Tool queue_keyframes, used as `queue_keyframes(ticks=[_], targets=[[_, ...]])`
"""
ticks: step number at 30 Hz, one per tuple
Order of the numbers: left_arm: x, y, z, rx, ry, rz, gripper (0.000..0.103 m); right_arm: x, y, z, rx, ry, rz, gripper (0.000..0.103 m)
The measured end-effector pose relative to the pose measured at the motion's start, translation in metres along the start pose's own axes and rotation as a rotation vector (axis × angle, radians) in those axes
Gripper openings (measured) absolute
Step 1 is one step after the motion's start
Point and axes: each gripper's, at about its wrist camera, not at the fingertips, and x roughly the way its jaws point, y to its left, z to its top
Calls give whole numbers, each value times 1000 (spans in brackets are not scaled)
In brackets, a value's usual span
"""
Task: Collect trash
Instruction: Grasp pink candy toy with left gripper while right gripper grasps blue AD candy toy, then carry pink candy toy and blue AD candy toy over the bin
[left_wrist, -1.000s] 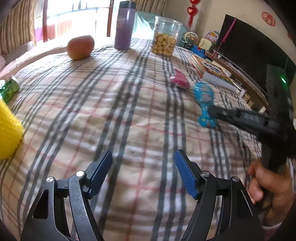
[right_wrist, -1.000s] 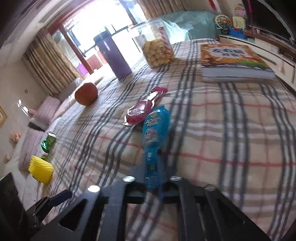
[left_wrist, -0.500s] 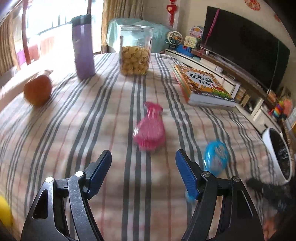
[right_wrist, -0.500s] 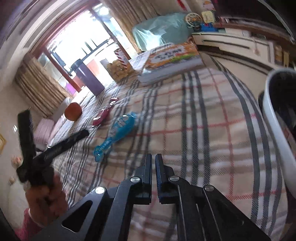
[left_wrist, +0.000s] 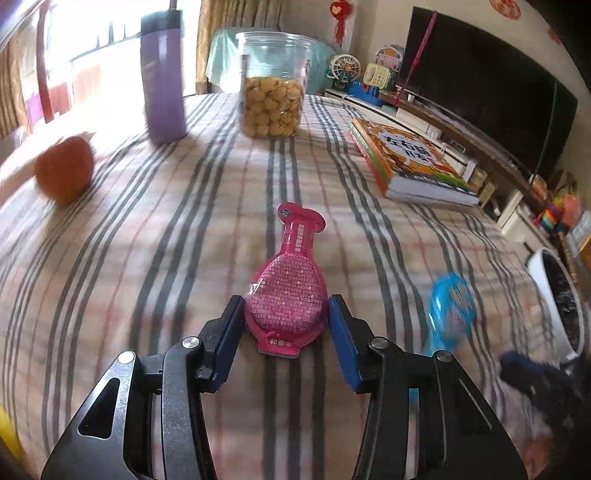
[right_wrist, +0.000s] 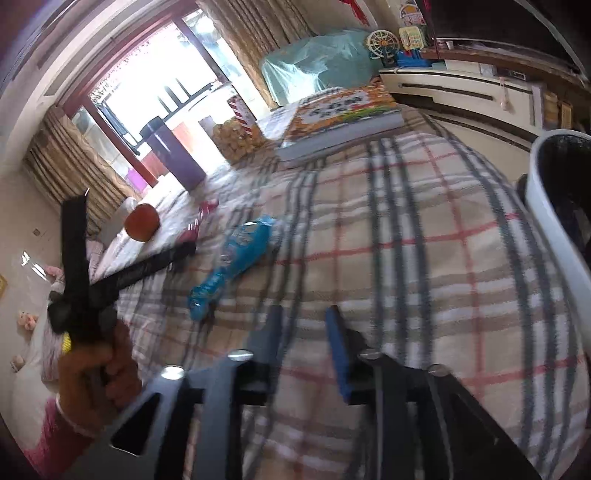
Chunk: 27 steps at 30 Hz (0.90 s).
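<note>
Two grippers work over the plaid cloth (left_wrist: 155, 258): the left gripper (left_wrist: 285, 317), jaws just closing, brackets the pink wrapper (left_wrist: 288, 295) without clearly pinching it; the right gripper (right_wrist: 303, 332), jaws just opening, holds nothing. The blue wrapper (right_wrist: 236, 254) lies farther left of it; the white bin (right_wrist: 554, 229) stands right.

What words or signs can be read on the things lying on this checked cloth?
Book: large yellow Chinese characters on the cover, "左右脑" and below "开发", partly glare-washed.
Pink sachet: small white characters on its near tab, seen upside down, too small to read surely.
Blue wrapper: printing too blurred to read.
Purple bottle and biscuit jar: no readable label.
</note>
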Motion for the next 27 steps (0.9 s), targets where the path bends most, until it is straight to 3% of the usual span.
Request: queue_keyframes(ticks=[1,8,15,20,22,27], targets=[[-10,5,-10,-18,1,-17,46,3,6,0,-4,-5,3,45],[-57,25,-64,-93,-14,-68,46,29,48,10,-30,-7,-19,45],[-57,33,-72,-111,-8,-125,46,66,75,23,-79,-19,-153,51],[-60,25,-74,-58,-13,-143,46,74,79,31,-104,-17,-201,48],[-61,23,-75,-47,-17,-142,46,74,81,30,-119,-14,-215,33],[-65,18,-76,-27,-39,-115,46,57,76,22,-122,-11,-164,33]])
